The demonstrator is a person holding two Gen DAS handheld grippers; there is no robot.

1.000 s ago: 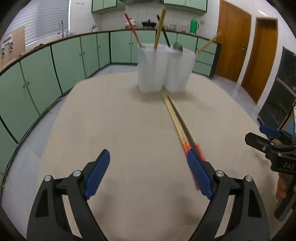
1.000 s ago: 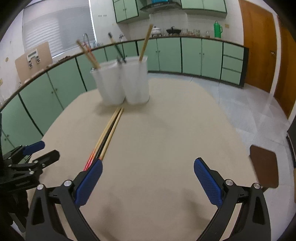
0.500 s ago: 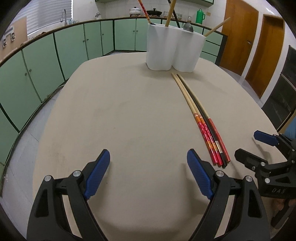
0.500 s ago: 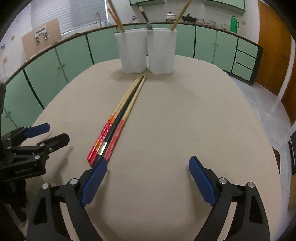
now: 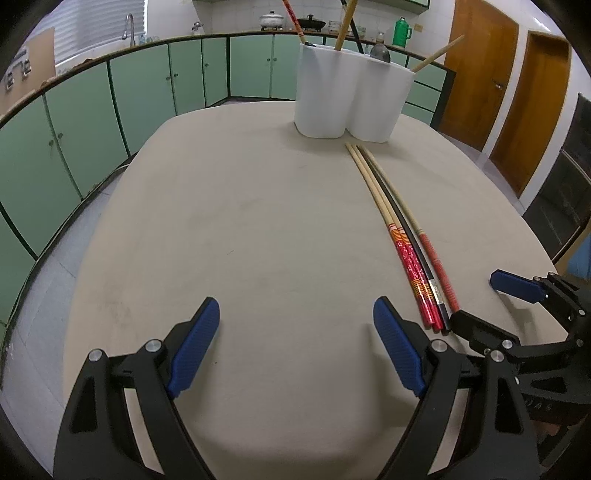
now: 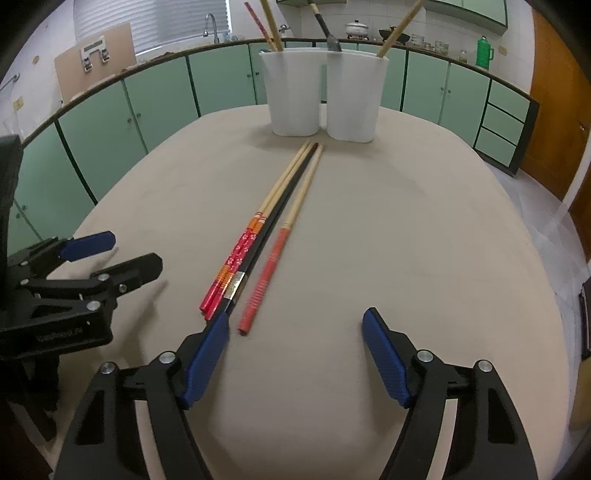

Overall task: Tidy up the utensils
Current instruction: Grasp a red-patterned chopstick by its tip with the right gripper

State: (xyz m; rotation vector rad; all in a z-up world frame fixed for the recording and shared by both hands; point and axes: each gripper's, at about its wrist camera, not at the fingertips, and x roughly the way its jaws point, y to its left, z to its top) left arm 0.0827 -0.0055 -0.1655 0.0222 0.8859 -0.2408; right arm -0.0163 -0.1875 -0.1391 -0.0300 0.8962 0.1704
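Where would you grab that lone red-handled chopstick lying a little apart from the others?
Probably at the red-handled chopstick's near end, coming from above with the right tongs open across it: that end splays away from the other chopsticks, leaving finger room.

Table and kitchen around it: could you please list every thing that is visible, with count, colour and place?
chopsticks on table: four; two red-patterned, one black, one red-handled; side by side, tips toward the holders
utensil holders: two, white, touching, at the far end of the table
utensils in the holders: several sticks and one dark-handled piece, standing
table: one, beige
cabinets: green, along the walls
thermos: one, green, on the counter
pots: two, on the counter
doors: two, brown
left tool: open, empty
right tool: open, empty
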